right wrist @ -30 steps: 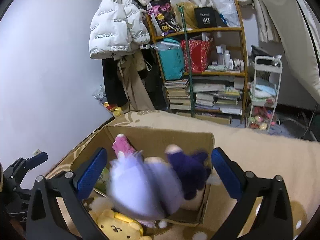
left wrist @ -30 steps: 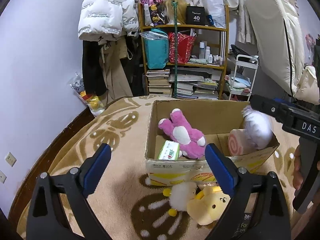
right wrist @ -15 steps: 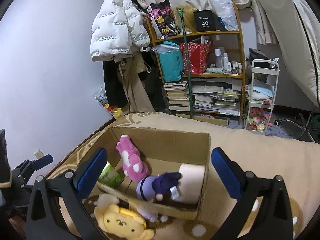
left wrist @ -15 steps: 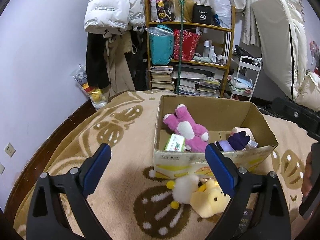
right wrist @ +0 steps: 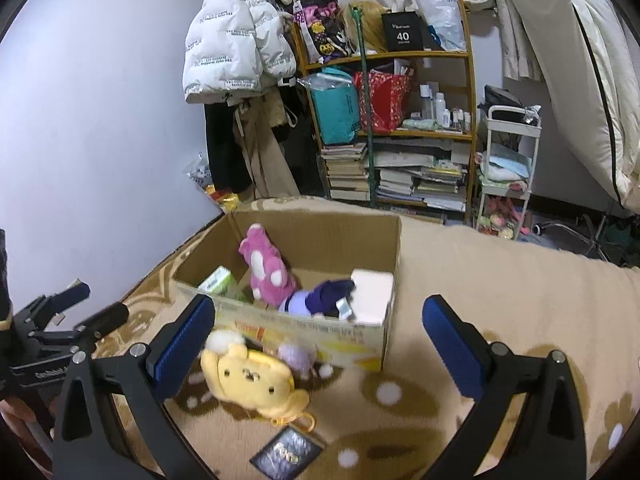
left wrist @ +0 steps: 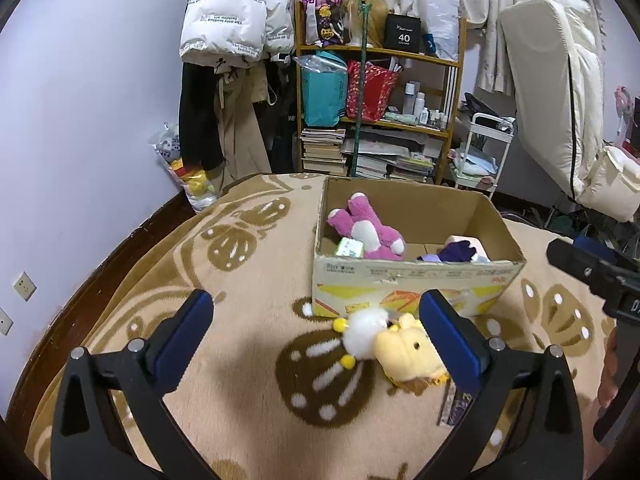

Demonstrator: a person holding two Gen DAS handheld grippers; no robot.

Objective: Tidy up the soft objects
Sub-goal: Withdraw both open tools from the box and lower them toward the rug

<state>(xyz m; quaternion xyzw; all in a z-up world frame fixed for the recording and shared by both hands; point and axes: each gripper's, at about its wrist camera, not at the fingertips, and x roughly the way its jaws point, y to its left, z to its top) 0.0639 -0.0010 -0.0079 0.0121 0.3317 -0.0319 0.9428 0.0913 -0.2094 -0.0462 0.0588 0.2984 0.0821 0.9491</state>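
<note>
Beside the cardboard box (left wrist: 412,280), a yellow plush (left wrist: 408,360) lies.

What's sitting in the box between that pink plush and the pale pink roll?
A purple plush toy lies between the pink plush and the pale pink roll, against the roll, inside the cardboard box. The right wrist view shows it best.

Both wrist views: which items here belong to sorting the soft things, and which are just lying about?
Part of the job:
cardboard box
pink plush
purple plush
yellow plush
white pom-pom toy
left gripper and right gripper, both open and empty

Lying about:
dark card
bookshelf
white jacket
</note>
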